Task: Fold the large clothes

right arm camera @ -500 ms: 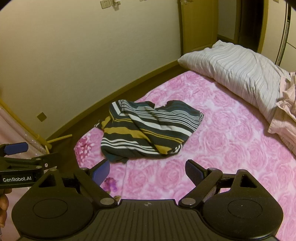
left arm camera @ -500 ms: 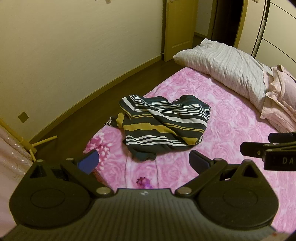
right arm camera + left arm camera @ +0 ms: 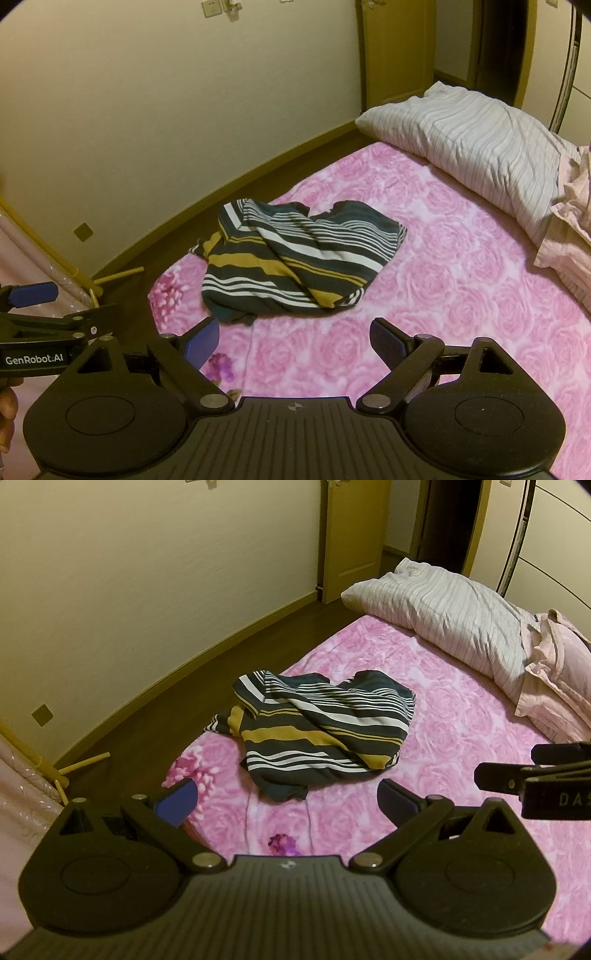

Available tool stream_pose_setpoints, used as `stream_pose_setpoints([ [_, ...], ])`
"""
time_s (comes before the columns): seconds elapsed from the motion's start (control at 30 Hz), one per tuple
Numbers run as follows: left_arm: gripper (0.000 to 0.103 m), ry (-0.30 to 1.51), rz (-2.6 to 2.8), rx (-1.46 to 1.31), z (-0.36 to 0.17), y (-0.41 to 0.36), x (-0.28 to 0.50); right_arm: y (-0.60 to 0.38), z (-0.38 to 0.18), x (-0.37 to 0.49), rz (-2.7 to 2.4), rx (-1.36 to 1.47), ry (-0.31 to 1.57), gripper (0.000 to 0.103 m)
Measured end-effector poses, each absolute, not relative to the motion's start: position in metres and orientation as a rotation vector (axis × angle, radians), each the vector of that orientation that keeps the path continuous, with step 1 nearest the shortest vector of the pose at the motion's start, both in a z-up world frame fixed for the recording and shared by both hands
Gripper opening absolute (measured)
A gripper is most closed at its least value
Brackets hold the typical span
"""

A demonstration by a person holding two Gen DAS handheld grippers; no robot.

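pink bedding (image 3: 561, 686) cut off at right edge, wall switches (image 3: 212, 7) cropped

L black plastic tongs (image 3: 286, 800) w/ blue pads: jaws wide apart, nothing between, angled down. R black plastic tongs (image 3: 294, 339): same, wide, empty. Both side by side.

left gripper (image 3: 29, 295) side label: "GenRobot.AI" in white letters on the black body, seen at the left edge of the right wrist view, easy to read
right gripper (image 3: 532, 771) side label: only "DAS" shows, white on black, at the right edge of the left wrist view; the rest is cut off by the frame so no idea what the full word is
small mark on the ribbed front plate of each gripper: some tiny logo, too small to read
everything else: no readable text anywhere
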State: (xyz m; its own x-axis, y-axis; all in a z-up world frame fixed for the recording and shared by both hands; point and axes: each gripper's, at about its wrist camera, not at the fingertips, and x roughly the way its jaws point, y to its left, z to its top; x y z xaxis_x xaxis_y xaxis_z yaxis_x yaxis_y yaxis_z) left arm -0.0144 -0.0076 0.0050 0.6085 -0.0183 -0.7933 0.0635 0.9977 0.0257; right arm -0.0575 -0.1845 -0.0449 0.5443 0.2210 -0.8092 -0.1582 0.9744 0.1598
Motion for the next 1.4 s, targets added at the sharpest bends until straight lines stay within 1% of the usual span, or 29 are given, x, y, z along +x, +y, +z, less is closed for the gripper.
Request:
stream_pose_setpoints([
  [1.4,0.102,0.925,-0.059,0.055,-0.007,-0.007,-0.017,-0.194,-0.059,-0.058,0.223,0.084,0.976,0.086],
])
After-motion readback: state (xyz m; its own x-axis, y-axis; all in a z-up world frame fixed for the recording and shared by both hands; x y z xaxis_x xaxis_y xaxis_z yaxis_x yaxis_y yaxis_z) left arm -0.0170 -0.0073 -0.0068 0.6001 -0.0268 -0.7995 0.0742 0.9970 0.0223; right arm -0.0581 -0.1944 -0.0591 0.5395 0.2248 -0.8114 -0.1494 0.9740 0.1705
